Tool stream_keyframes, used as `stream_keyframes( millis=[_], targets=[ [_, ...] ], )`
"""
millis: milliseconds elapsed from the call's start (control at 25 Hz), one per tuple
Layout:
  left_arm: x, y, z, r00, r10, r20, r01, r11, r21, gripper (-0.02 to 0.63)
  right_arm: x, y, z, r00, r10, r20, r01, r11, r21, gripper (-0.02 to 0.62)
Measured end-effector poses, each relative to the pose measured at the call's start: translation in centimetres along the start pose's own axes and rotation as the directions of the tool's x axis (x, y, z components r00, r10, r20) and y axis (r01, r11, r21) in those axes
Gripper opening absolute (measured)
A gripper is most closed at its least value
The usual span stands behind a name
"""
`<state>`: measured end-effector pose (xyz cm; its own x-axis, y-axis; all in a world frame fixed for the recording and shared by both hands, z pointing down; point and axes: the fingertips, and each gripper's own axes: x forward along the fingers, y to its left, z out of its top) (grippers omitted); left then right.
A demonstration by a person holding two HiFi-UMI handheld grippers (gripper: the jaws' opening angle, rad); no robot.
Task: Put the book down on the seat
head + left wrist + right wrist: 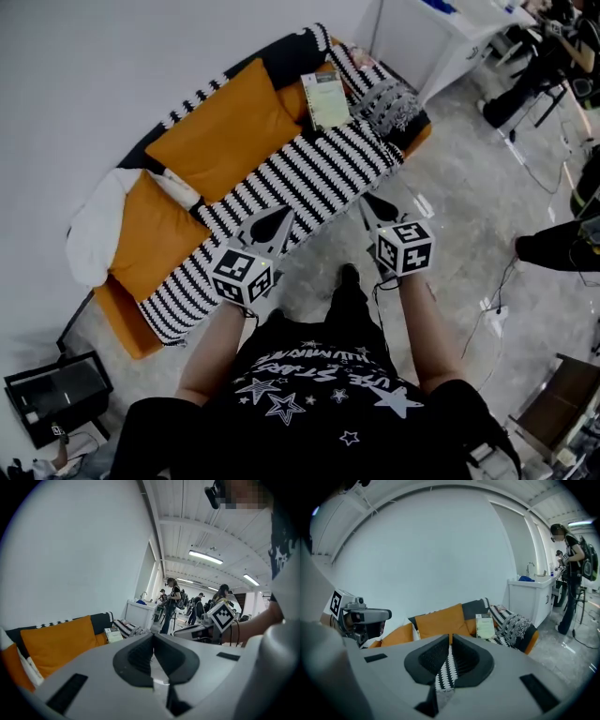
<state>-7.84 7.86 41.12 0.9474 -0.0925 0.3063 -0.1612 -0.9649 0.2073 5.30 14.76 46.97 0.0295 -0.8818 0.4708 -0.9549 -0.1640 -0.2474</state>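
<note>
**Both tongs clenched and empty, book on the sofa ahead**

The left tongs (pixel 272 225) are clenched. Their black ribbed pads (pixel 139 658) meet at the tips and nothing sits between them. The right tongs (pixel 377 208) are clenched the same way and grasp nothing; only the blanket behind shows through the narrow slit below the tips. Both pairs hang side by side in the air and touch nothing.

One pale green rectangular paperback book (pixel 325 98) rests at the far end of the orange upholstered sofa (pixel 122 323). It is well ahead of both tongs and apart from them, with its cover facing up. Whether it lies flat on the seat or leans on the backrest I cannot tell.

Between the tongs and the book, one black-and-white striped knitted blanket (pixel 309 173) covers the seat. Two large orange square cushions are counted: one (pixel 225 131) ahead of the left tongs, the other (pixel 155 234) out to their left. One white pillow (pixel 94 230) lies beyond that second cushion. One grey patterned throw (pixel 394 103) lies just right of the book, ahead of the right tongs.
</note>
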Motion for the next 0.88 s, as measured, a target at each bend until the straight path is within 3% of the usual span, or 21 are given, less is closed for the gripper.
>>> stream_keyframes(
  millis=[600,880],
  targets=[
    [-11.2,1.7,-2.8,0.995,-0.067,0.072,0.068,0.998,-0.008,0.009,-1.5,12.2,-1.8,0.998,-0.064,0.027,0.065,0.996,-0.063,0.040],
    [-17.5,2.6,-4.3,0.990,-0.100,0.104,0.102,0.995,-0.010,0.009,-2.9,17.8,-3.9,0.992,-0.123,0.034,0.125,0.991,-0.040,0.040]
  ],
)
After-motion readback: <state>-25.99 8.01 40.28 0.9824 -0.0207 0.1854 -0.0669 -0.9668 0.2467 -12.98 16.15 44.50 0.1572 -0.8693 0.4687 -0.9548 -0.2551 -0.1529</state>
